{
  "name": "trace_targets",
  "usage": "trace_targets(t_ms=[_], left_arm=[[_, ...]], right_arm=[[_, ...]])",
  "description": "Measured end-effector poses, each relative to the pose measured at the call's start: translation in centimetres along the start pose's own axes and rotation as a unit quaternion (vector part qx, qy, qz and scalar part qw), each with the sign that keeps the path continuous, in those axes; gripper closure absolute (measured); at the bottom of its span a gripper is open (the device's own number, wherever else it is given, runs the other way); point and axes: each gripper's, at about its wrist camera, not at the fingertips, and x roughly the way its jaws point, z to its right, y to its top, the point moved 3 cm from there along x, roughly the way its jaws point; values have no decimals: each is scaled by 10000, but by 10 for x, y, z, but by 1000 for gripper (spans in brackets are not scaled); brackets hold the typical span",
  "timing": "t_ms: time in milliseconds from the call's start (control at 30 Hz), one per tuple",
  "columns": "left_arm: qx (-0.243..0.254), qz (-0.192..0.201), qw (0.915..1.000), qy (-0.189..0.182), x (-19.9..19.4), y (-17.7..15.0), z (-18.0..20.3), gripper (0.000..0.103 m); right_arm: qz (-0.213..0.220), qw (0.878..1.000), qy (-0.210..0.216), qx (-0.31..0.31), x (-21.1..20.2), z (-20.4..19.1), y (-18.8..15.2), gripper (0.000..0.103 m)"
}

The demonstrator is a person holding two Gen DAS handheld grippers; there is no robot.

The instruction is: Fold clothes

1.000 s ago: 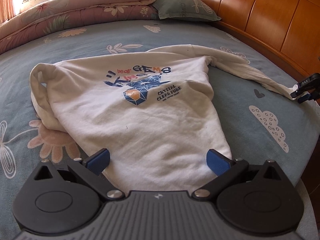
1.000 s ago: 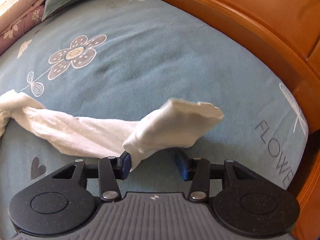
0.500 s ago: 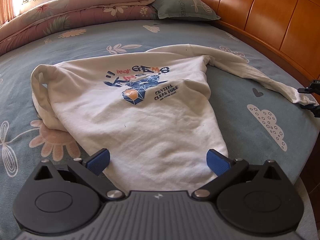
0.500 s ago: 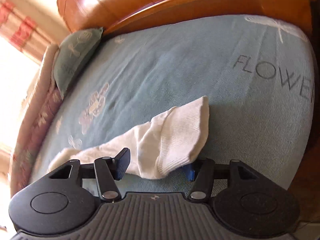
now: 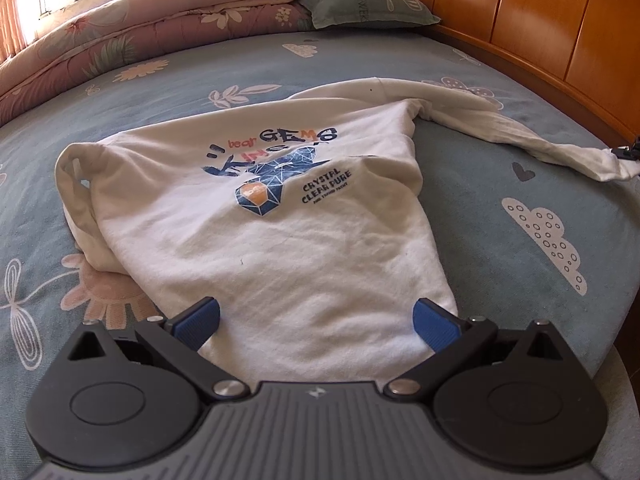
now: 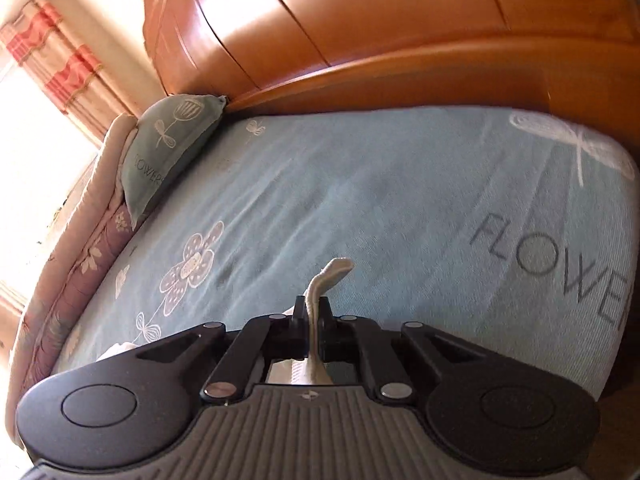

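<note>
White cotton sweatshirt (image 5: pixel 256 240) stretches its long sleeve (image 5: pixel 520 136) rightward to the right gripper (image 6: pixel 316 316), jaws clamped on the cuff (image 6: pixel 332 276), while the left gripper (image 5: pixel 316 316) hovers wide-jawed over the hem.

Black gripper (image 5: pixel 316 318) with blue pads (image 5: pixel 434 322), silver screws (image 5: pixel 224 388).

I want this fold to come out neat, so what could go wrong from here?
The right gripper pinches only the sleeve cuff, which could slip out when pulled. The sweatshirt is bunched at its other shoulder, so folding now may trap wrinkles. The left gripper is open, so the hem may drag.
</note>
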Motion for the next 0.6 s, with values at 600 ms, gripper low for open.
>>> trace_targets(t_ms=[600], left_arm=[[180,50,9998,79,-6,6,5,1]], right_arm=[[676,9793,-987,-1635,11,-42,63,60]])
